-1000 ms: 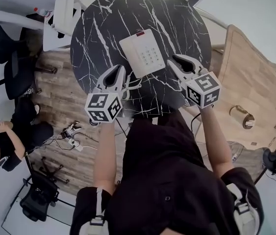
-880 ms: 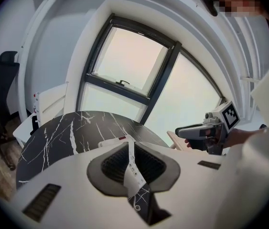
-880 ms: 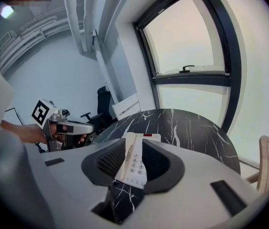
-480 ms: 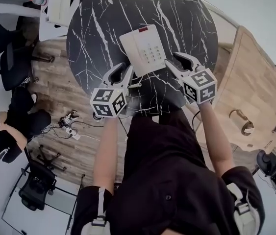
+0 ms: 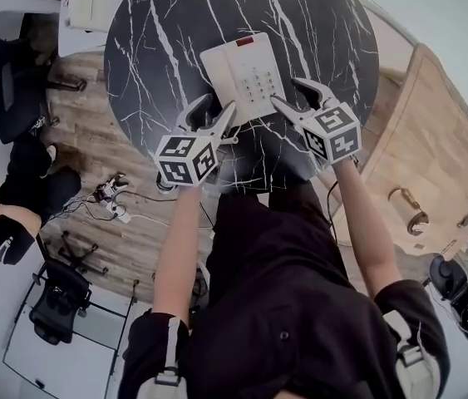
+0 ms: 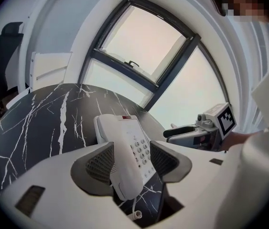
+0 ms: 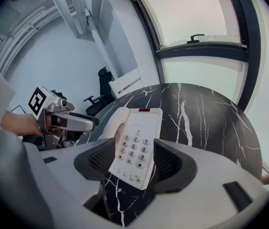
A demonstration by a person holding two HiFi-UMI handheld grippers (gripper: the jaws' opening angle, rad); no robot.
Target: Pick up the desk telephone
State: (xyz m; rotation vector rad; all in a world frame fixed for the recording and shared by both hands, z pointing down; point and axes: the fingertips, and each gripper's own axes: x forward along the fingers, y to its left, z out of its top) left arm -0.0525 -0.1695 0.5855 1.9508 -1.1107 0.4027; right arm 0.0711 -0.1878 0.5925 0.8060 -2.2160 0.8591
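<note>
A white desk telephone [image 5: 242, 71] with a keypad and a handset on its left side lies on the round black marble table [image 5: 159, 48]. My left gripper [image 5: 211, 116] is at the phone's near left corner and my right gripper [image 5: 302, 98] at its near right side. Both sets of jaws have just been opening and stand apart. In the left gripper view the handset end of the telephone [image 6: 122, 151] shows in the gap of the left gripper [image 6: 132, 162], with no pad pressing on it. In the right gripper view the keypad of the telephone [image 7: 136, 142] sits ahead of the right gripper [image 7: 133, 163], untouched.
The phone's coiled cord [image 6: 136, 214] trails off its near end. A wooden table [image 5: 433, 156] stands to the right, a white chair [image 5: 92, 2] behind the marble table. A person [image 5: 1, 223] sits on the floor at left, near cables [image 5: 109, 198] and office chairs [image 5: 55, 306].
Both grippers have come down and forward to the phone's near end. Their jaws, nearly shut before, now stand wide apart.
</note>
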